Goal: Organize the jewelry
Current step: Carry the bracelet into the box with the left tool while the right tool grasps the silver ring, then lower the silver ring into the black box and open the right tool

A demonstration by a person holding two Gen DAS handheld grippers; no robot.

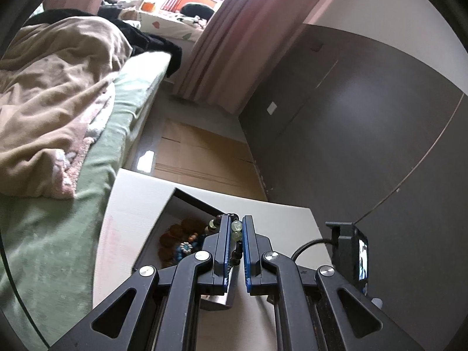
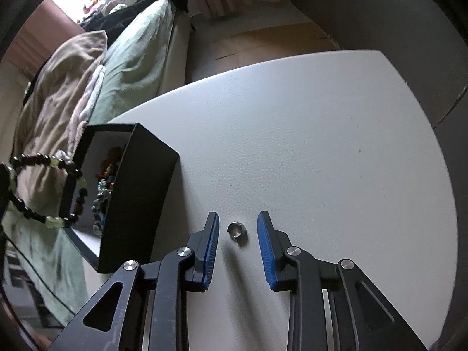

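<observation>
Gripping a string of dark round beads and pale green translucent beads (image 1: 236,229), the left gripper (image 1: 236,234) has its blue-padded fingers (image 1: 224,242) drawn close on the strand, above the open black rectangular box with a white lining (image 1: 193,201). From the right wrist view the same bead strand (image 2: 46,158) hangs as a loop beside and partly over the box's (image 2: 137,193) open end, clear of the white textured tabletop (image 2: 307,146). Inside the box lie mixed jewelry pieces, orange-brown discs and blue-toned beads (image 1: 178,239). The right gripper (image 2: 237,234) is spread wide, holding nothing, its blue pads (image 2: 264,248) either side of a small silver metal ring (image 2: 237,230) resting on the tabletop just beside the box. Beyond the table: a bed with green sheet (image 1: 52,219) and beige crumpled blanket (image 1: 52,87), pink curtains (image 1: 234,29), flattened brown cardboard (image 1: 201,158) on the floor
</observation>
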